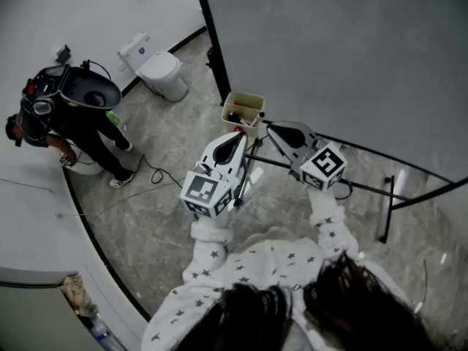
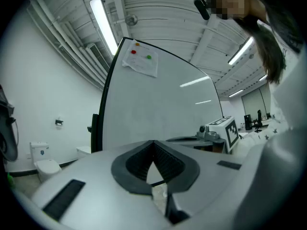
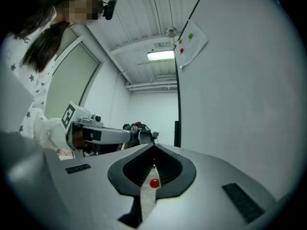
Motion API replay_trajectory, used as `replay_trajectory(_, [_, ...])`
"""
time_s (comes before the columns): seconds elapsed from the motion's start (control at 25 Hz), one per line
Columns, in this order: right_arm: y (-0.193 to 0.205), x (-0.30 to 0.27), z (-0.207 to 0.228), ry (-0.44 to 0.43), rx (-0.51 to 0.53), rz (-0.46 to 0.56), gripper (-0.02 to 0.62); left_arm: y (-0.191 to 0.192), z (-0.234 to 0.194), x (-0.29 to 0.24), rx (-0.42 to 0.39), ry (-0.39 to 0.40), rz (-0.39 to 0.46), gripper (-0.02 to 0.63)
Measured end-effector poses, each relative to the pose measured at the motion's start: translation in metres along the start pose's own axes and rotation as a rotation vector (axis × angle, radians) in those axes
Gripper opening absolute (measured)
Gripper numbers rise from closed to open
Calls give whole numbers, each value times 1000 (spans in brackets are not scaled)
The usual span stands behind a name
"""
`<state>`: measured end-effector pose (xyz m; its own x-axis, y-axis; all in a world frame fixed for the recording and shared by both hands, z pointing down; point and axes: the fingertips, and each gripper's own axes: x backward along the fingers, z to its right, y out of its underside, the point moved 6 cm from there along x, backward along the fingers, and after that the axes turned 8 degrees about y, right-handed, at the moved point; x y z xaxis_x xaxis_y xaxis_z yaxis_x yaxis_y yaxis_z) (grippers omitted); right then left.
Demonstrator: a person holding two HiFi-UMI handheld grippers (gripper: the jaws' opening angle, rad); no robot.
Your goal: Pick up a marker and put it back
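Markers (image 1: 235, 116) sit in the beige holder box (image 1: 252, 99), none lifted yet. Left gripper (image 1: 239, 135) is just below the box, jaws pressed together, empty. Right gripper (image 1: 270, 127) is just right of the box, jaws likewise closed on nothing. Advice: part one pair of jaws before reaching in; take a single marker squarely across its barrel
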<state>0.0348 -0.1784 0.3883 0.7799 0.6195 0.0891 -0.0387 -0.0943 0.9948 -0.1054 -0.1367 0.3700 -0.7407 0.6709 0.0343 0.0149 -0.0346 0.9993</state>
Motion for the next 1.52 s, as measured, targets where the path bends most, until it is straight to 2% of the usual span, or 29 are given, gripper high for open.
replay_trajectory(0.12, [13, -4, 13, 47, -3, -33, 6, 4, -13, -4, 19, -5, -3, -3])
replay_trajectory(0.24, [23, -12, 22, 22, -25, -44, 6, 5, -30, -11, 22, -10, -7, -3])
replay_trajectory(0.36, [29, -18, 27, -15, -78, 0, 6, 6, -40, -17, 18, -1, -6, -3])
replay_trajectory(0.48, [33, -20, 34, 12, -96, 36, 8, 9, -47, -22, 15, 3, -13, -3])
replay_trajectory(0.56, [33, -21, 38, 43, -108, 59, 149, 10, -50, -26, 13, 8, -15, -3])
replay_trajectory(0.64, [32, -23, 39, 60, -108, 65, 228, 9, -50, -29, 12, 17, -15, -3])
replay_trajectory(0.68, [34, -24, 40, 62, -86, 45, 236, 8, -51, -31, 11, 22, -15, -3])
replay_trajectory(0.76, [44, -30, 40, 63, -47, 5, 236, 8, -52, -34, 10, 27, -17, -3])
replay_trajectory(0.92, [61, -44, 40, 54, -62, -17, 236, 12, -53, -33, 17, 29, -23, -3])
replay_trajectory(1.16, [67, -67, 29, -17, -71, -16, 235, 20, -56, -21, 5, -8, -42, -3])
replay_trajectory(1.2, [67, -69, 28, -20, -57, -22, 211, 21, -57, -19, 4, -16, -44, -3])
replay_trajectory(1.28, [68, -74, 27, -23, -30, -32, 77, 24, -62, -15, 3, -34, -45, -3])
replay_trajectory(1.52, [56, -78, 26, -29, -21, -24, 74, 22, -64, -10, -11, -57, -54, -3])
